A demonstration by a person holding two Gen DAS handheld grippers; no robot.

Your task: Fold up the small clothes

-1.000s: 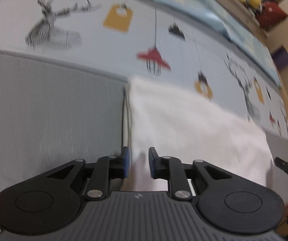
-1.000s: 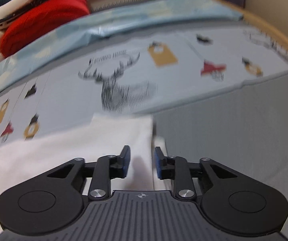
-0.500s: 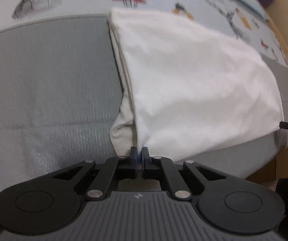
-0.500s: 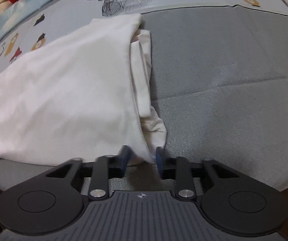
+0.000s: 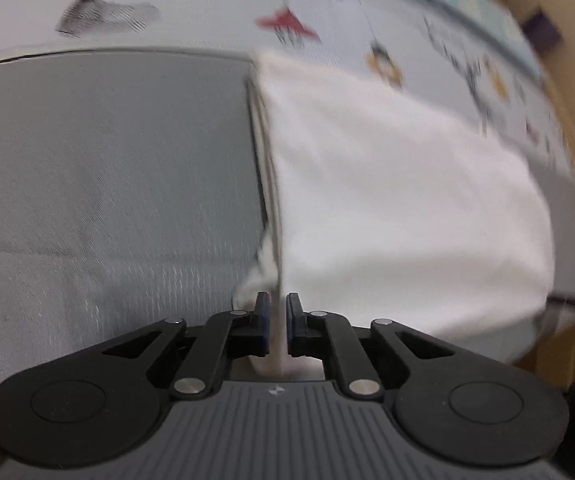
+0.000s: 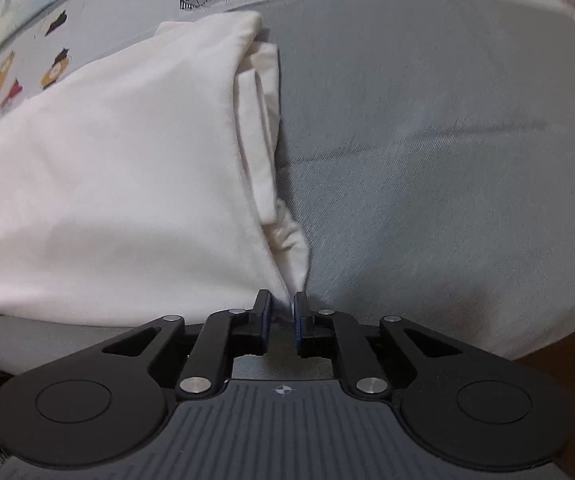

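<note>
Both tools pinch the white garment [image 5: 399, 200] – left tool [image 5: 276, 320] at lower centre grips its edge, right tool [image 6: 281, 318] its corner – above the grey mat [image 6: 447, 140].

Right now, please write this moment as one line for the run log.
step: fold in progress | left gripper: shut on white garment | right gripper: shut on white garment corner | garment: on grey mat

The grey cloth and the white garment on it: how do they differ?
The grey cloth lies spread in a single flat layer; the white garment is folded into several layers. The grey cloth is larger and lies underneath; the white garment rests on top. Both are plain fabric.
</note>
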